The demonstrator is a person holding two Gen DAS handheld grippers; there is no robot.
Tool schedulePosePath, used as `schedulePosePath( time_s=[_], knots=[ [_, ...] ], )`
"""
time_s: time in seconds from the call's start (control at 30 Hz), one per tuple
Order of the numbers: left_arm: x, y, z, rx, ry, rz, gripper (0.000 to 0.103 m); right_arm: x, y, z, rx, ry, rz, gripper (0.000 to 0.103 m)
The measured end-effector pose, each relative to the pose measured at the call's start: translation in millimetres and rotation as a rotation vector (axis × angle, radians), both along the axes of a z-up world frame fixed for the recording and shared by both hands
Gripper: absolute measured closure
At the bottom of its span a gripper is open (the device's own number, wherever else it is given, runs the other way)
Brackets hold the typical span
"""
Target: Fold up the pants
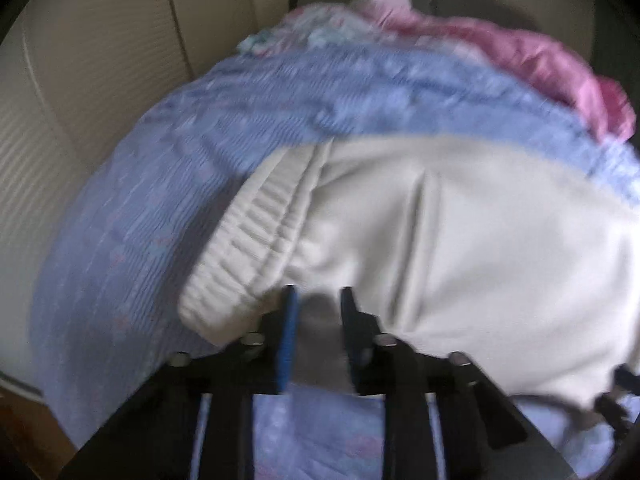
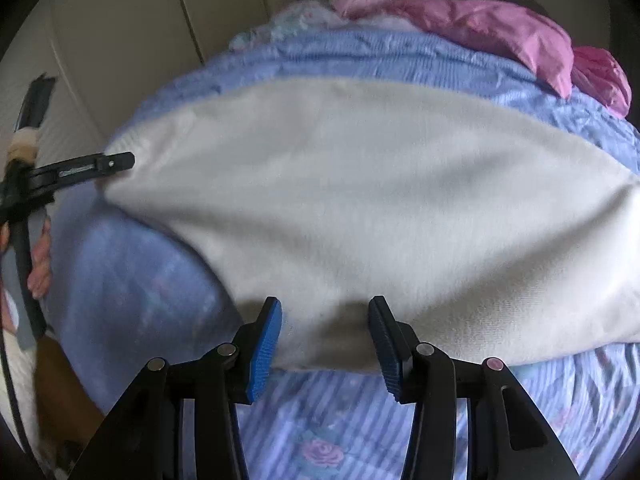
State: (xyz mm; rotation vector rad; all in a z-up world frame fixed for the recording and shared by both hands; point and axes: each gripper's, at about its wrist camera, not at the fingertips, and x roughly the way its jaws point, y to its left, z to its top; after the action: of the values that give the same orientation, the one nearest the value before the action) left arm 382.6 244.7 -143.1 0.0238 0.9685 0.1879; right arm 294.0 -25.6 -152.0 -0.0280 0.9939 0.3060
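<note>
Right claw (image 2: 325,316) jaws spread wide, blue pads (image 2: 265,350) apart, nothing between them but a strip of cream pants (image 2: 360,200) edge lying flat under the gap. Not gripping. Pants near hem sits right at and just ahead of the fingertips, cloth running off ahead, left and right of this claw as one broad flat panel. Pants lie on a blue striped floral bedspread (image 2: 320,432), which shows below the claw and to its left. Pink bedding (image 2: 500,32) heaped well ahead and to the right. Beige wall or headboard (image 2: 120,20) ahead-left.

Left claw (image 1: 318,300) jaws partly open, narrower gap than the right. Fingertips reach the pants (image 1: 460,260) near the ribbed elastic waistband (image 1: 248,240), which is just ahead-left of the tips. Cloth seems to sit in the gap, but the frame is motion-blurred and I cannot tell whether the fingers actually pinch it. Rest of the pants spreads ahead and to the right of this claw, a crease running away from it. Bedspread (image 1: 160,200) wraps around left and ahead; the pink bedding (image 1: 520,52) is far ahead-right.

From the right wrist view the left claw (image 2: 120,160) shows at far left, tip touching the left corner of the pants, with a hand (image 2: 40,264) behind it on the handle. Pants corner there looks slightly lifted or pulled toward that tip.
</note>
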Motion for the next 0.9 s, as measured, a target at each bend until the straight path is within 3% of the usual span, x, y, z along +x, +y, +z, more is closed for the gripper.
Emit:
schedulePosePath(
  time_s=[0.1, 0.2, 0.27, 0.33, 0.37, 0.43, 0.47, 0.5, 0.57, 0.7, 0.83, 0.9],
  knots=[
    [4.0, -0.6, -8.6, 0.013, 0.027, 0.020, 0.086, -2.2, 2.3, -5.1, -0.066, 0.044, 0.017, 0.055],
    [5.1, -13.8, -0.3, 0.092, 0.041, 0.035, 0.086, -1.9, 7.0, -6.7, -0.111, 0.053, 0.040, 0.055],
    [-6.3, -26.8, 27.3, 0.139, -0.010, 0.043, 0.070, -6.8, 3.1, -0.9, -0.111, 0.049, 0.059, 0.055],
    [-29.1, -38.6, 64.2, 0.166, -0.144, 0.053, 0.016, -17.6, -9.8, 15.6, -0.084, 0.016, 0.057, 0.055],
    [-41.8, -45.2, 82.1, 0.161, -0.214, 0.051, 0.010, -25.0, -18.0, 30.0, -0.084, -0.030, 0.042, 0.055],
    [-62.6, -59.8, 111.8, 0.134, -0.296, 0.024, 0.007, -39.1, -38.8, 66.0, -0.103, -0.157, -0.002, 0.047],
    [-71.9, -70.5, 126.2, 0.110, -0.317, 0.000, 0.007, -47.1, -53.7, 87.4, -0.114, -0.218, -0.037, 0.031],
    [-80.5, -84.5, 138.4, 0.088, -0.329, -0.029, 0.007, -54.2, -69.5, 105.9, -0.107, -0.264, -0.070, 0.022],
    [-97.4, -119.8, 157.5, 0.053, -0.353, -0.109, 0.007, -69.6, -107.6, 141.1, -0.086, -0.334, -0.133, 0.022],
    [-112.5, -196.1, 172.1, 0.046, -0.356, -0.265, 0.007, -89.9, -186.7, 181.8, -0.060, -0.378, -0.212, 0.022],
    [-113.0, -278.4, 164.5, 0.049, -0.316, -0.404, 0.007, -99.5, -266.9, 191.7, -0.075, -0.392, -0.290, 0.022],
    [-108.1, -320.5, 153.5, -0.004, -0.264, -0.471, 0.007, -96.0, -304.3, 188.5, -0.091, -0.371, -0.327, 0.022]
  ],
)
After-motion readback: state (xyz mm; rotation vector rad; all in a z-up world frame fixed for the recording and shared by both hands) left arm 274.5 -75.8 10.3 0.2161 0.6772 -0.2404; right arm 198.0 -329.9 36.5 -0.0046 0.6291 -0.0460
